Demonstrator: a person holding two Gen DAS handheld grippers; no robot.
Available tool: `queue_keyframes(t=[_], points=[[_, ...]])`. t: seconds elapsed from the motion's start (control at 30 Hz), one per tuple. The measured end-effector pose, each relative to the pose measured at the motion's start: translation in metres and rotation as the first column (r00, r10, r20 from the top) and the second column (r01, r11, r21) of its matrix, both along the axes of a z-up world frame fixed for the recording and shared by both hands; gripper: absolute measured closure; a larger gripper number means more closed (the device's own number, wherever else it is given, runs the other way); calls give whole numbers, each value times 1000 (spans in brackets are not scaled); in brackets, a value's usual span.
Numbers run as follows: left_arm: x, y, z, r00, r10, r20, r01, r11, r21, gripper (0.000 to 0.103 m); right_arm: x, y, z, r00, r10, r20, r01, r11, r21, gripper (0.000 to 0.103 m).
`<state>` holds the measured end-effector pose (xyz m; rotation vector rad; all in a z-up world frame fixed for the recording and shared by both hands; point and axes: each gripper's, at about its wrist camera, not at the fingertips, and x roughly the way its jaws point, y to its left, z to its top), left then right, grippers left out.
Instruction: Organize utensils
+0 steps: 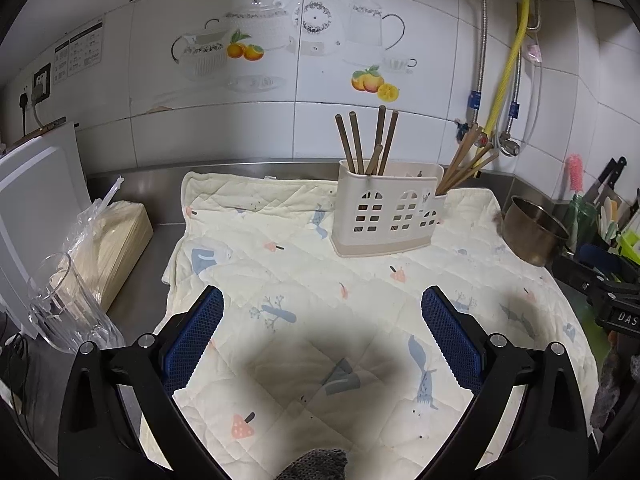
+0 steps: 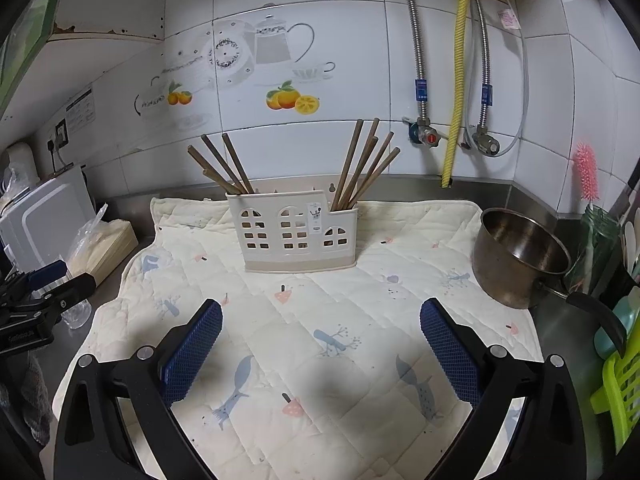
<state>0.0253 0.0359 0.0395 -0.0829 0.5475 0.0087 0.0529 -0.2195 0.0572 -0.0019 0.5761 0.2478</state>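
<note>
Chopsticks (image 2: 224, 166) stand in two bunches — one at each end of the cream holder (image 2: 296, 234) on the quilted mat (image 2: 320, 340) by the wall. Left gripper (image 1: 322, 336) and right gripper (image 2: 320, 344) hover over the mat, jaws apart, empty — steel pot (image 2: 520, 256) to the right.

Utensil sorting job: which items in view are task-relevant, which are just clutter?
Task-relevant:
- utensil holder
- chopsticks in its left compartment
- chopsticks in its right compartment
- left gripper, open, empty
- right gripper, open, empty

Just lying about:
- quilted mat
- metal pot
- glass tumbler
- pink bottle brush
- bagged packet
</note>
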Motion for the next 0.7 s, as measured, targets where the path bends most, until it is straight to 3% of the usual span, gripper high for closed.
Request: queue_keyframes(t=[0.7], points=[[4,-1,-5,1000,-8,-25,8,1000,6,5,0,4,0,1000,9,-4,-9,1000,-5,7]])
